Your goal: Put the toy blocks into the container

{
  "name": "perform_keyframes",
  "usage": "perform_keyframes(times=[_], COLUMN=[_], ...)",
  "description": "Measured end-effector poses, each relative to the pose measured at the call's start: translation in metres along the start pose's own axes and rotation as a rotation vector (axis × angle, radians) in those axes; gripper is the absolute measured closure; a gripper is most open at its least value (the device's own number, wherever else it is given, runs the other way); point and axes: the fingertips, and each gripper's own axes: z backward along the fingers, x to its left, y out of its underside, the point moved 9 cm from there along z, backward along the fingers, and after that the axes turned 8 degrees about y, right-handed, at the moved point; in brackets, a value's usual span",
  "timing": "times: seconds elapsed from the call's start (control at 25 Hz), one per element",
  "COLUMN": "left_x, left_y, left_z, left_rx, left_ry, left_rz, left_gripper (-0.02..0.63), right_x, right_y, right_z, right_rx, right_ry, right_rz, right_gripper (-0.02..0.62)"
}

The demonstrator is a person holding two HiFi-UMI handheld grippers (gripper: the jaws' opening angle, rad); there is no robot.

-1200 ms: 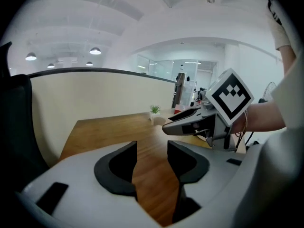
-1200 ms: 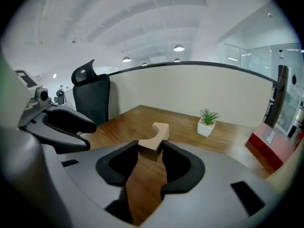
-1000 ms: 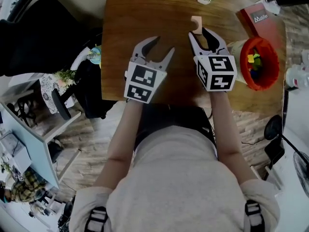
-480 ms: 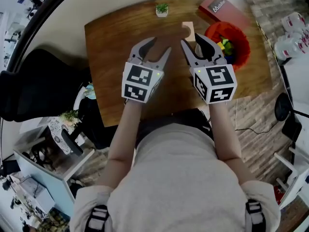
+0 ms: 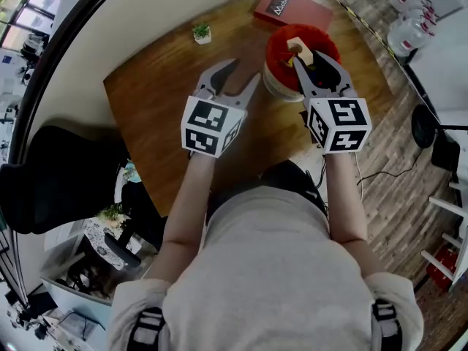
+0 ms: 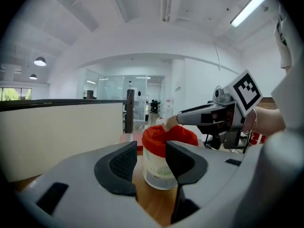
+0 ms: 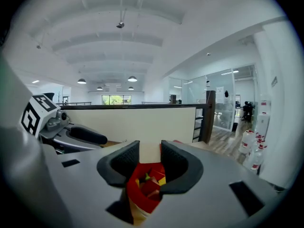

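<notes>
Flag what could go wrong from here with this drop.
1. The right gripper, whose jaws have just been closing, pinches the wooden block only near its tips; it might twist out early.
2. The red-lined container already holds blocks, so this one could bounce off the pile.

white print on red book [image 5: 284, 7] on tabletop, blurred beyond reading, faint green lettering on container [image 6: 159, 167] label, illegible

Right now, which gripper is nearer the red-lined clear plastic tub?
Right. The right gripper, jaws just closing on a pale wooden block, is over the red-lined tub; the left gripper, empty jaws also just closing, hangs beside it.
</notes>
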Motion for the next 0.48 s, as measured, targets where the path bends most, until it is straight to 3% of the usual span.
perform_keyframes(times=[0.16, 0.2, 0.24, 0.48], left_x=[-0.009, -0.01, -0.012, -0.017], left_y=[-0.001, -0.001, -0.002, -0.003], left_z=[-0.014, -0.016, -0.019, -0.019], left_rx=[0.006, 0.008, 0.01, 0.019], left_ry=[0.048, 0.055, 0.061, 0.078], left_rz=[-0.01, -0.012, -0.014, -0.02], left_gripper=[0.422, 0.422, 0.422, 0.422], right_x=[-0.018, -0.022, -0.025, -0.03], right_y=[0.01, 0.011, 0.011, 0.008], right_z=[0.006, 0.008, 0.009, 0.017], right_rx=[0.022, 0.016, 0.006, -0.024], right_ry=[0.067, 0.087, 0.106, 0.142], right_rz=[-0.012, -0.014, -0.015, -0.019], right_gripper=[0.451, 0.486, 0.583, 0.584])
